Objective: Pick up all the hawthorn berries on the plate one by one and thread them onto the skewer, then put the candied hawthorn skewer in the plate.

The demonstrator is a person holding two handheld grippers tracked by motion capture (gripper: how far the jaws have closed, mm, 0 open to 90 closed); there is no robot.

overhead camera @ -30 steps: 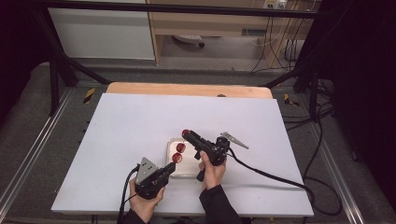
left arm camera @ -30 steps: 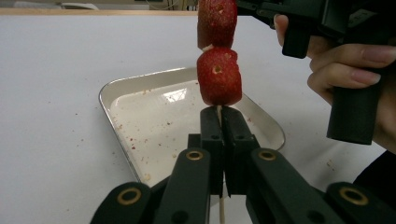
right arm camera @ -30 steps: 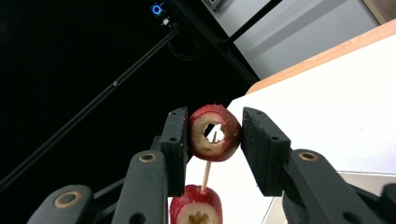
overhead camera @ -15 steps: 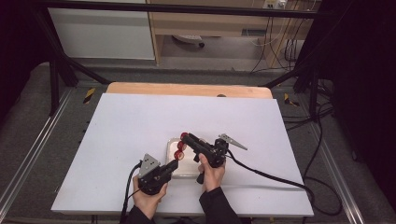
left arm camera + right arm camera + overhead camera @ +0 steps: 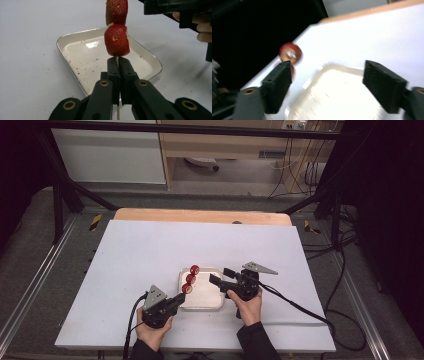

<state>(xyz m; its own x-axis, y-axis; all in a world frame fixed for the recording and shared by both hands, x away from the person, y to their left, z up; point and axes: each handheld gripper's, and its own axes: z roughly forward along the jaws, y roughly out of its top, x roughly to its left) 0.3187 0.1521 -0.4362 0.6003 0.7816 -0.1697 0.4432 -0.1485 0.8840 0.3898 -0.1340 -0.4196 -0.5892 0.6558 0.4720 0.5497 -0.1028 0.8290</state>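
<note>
left gripper [image 5: 181, 298]: fingers clamped on skewer [image 5: 117, 59] below the fruit, holding it steady over tray [image 5: 216, 304] | skewer: three red strawberries [image 5: 191, 279], cut faces showing | right gripper [image 5: 221, 276]: fingers just opened wide, empty, beside tray | table [image 5: 140, 245]: white

No readable txt, labels or nos. anywhere.
</note>
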